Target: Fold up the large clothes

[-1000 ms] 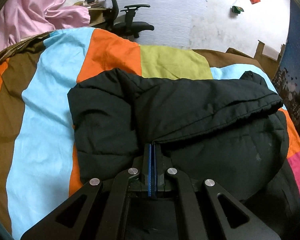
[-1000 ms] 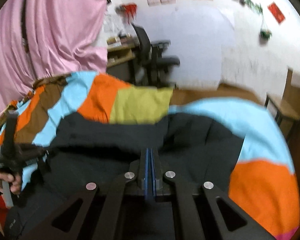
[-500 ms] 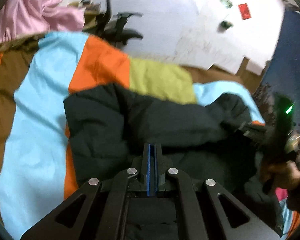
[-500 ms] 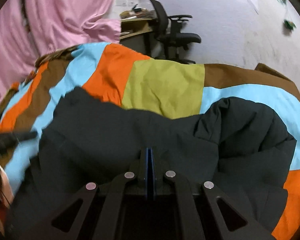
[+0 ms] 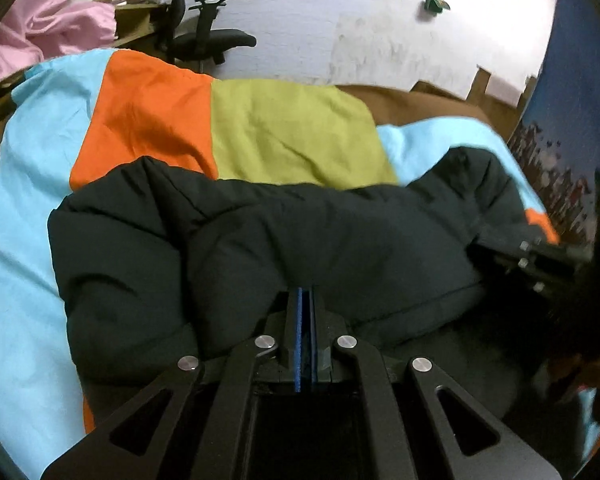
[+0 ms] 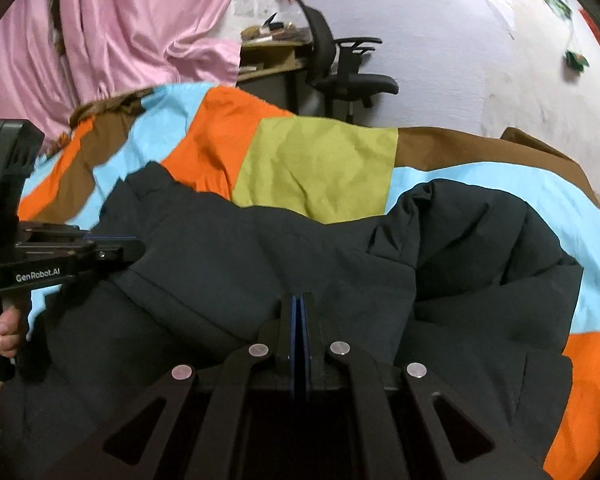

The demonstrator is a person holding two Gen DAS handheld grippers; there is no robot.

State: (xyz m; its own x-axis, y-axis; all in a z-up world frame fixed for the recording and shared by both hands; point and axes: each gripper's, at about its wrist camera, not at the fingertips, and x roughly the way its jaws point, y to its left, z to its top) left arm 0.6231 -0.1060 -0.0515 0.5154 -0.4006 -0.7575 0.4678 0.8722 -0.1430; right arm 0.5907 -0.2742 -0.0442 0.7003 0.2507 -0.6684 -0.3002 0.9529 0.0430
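Note:
A large black puffer jacket (image 5: 300,240) lies bunched on a colour-block bedspread (image 5: 284,132); it also shows in the right wrist view (image 6: 300,248). My left gripper (image 5: 306,296) is shut, its tips pressed against the jacket's near fold. My right gripper (image 6: 299,300) is shut, tips at the jacket's near edge. Whether either pinches fabric is hidden by the fingers. The right gripper shows at the right edge of the left wrist view (image 5: 540,256). The left gripper shows at the left of the right wrist view (image 6: 132,249), shut, at the jacket's left side.
A black office chair (image 6: 340,76) and a cluttered desk (image 6: 268,48) stand past the bed's far edge. Pink cloth (image 6: 120,28) hangs at the back left. A white wall (image 5: 380,20) lies behind. A blue patterned panel (image 5: 560,140) stands at the right.
Both grippers stayed shut and the views swung. The jacket's upper layer has shifted and bunched toward the middle. Each gripper now shows in the other's view.

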